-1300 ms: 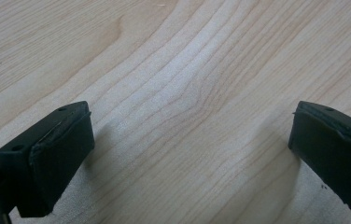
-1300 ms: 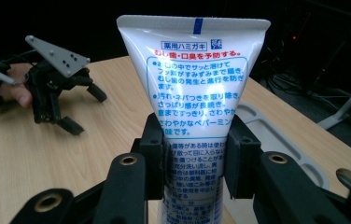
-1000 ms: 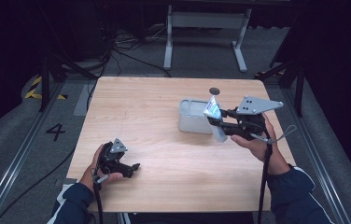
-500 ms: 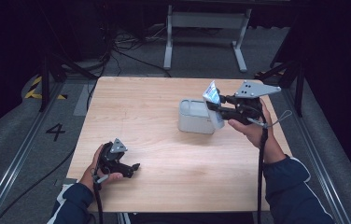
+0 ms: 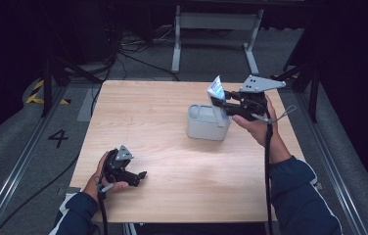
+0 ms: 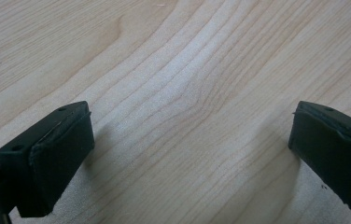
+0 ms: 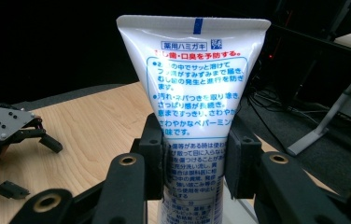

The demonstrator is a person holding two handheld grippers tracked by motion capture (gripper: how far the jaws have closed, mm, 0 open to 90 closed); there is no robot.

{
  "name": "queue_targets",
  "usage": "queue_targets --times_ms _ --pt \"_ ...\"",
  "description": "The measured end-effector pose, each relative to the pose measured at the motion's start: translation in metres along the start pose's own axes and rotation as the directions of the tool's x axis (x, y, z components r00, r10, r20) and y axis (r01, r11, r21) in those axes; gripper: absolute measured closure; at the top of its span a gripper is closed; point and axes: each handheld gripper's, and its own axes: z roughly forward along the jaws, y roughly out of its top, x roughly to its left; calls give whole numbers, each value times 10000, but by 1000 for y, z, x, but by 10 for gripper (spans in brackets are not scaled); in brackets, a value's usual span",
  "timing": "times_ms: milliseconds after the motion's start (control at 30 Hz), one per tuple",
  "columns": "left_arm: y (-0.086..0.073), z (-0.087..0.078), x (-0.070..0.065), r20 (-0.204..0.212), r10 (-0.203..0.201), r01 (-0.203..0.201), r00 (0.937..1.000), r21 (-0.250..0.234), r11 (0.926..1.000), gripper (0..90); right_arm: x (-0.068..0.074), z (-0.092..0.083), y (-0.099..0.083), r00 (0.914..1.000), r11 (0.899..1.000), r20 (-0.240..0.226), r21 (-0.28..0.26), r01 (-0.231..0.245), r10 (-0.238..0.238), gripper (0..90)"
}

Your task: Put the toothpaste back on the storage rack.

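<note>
The right gripper (image 5: 219,104) squeezes a white tube (image 7: 196,88) and holds it upright above the grey box (image 5: 206,122) on the table (image 5: 152,122). The left gripper (image 5: 140,176) rests near the table's front edge, jaws wide apart with nothing between them.

You have a white toothpaste tube (image 7: 194,107) standing upright, its flat crimped end on top with a short blue mark at the seam. Blue and red Japanese print covers the face turned toward you. It sits above the near right corner of the grey box (image 5: 202,121), which rests open-topped on the table.
</note>
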Motion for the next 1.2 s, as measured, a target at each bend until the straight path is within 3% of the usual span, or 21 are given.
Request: queue_targets --times_ms 367,833,1000,1200 --pt "0 0 0 -1 -5 5 10000 -21 10000 5 -6 17 -2 10000 10000 89 -86 12 -12 658" --pt "0 0 0 16 4 -5 10000 50 10000 5 -18 40 -14 9991 9991 -89 69 -408 409 654" --pt "0 0 0 6 -29 29 10000 0 10000 5 -22 48 -18 9993 9990 37 247 -382 381 653" --pt "0 0 0 7 -36 36 10000 -5 10000 5 -25 51 -25 9983 9983 128 101 -566 565 653"
